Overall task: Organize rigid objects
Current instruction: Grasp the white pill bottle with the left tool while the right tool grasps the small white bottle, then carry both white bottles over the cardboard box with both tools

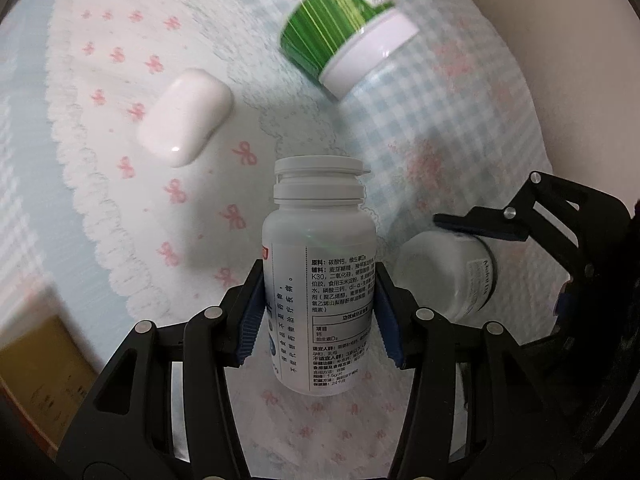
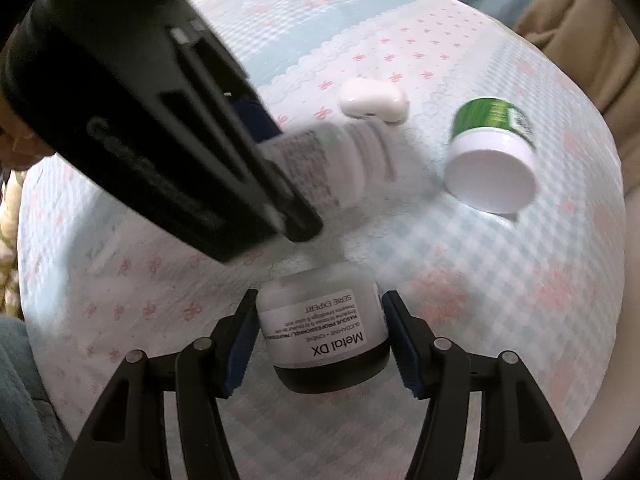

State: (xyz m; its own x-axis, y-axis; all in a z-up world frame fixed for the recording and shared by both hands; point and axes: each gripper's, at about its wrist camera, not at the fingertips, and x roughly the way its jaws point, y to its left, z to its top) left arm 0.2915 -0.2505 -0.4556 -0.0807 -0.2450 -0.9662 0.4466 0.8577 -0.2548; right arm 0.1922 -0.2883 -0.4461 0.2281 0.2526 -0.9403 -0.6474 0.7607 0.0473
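Note:
My left gripper [image 1: 320,312] is shut on a white pill bottle [image 1: 320,264] with a Chinese label, its flip cap pointing away. It also shows in the right wrist view [image 2: 340,160], held by the left gripper's black body [image 2: 160,128]. My right gripper [image 2: 320,340] is shut on a grey "Metal DX" jar [image 2: 326,328] with a dark lid, held upside down; the jar shows in the left wrist view [image 1: 444,272] at the right. A green-labelled jar with a white lid [image 1: 344,28] [image 2: 492,160] lies on its side. A white oval case [image 1: 186,116] [image 2: 374,100] lies flat.
Everything is over a quilted cloth [image 1: 440,120] with pale blue checks and pink bows. A yellow-brown box [image 1: 44,364] sits at the lower left of the left wrist view. Beige fabric [image 2: 580,20] lies beyond the cloth at the upper right of the right wrist view.

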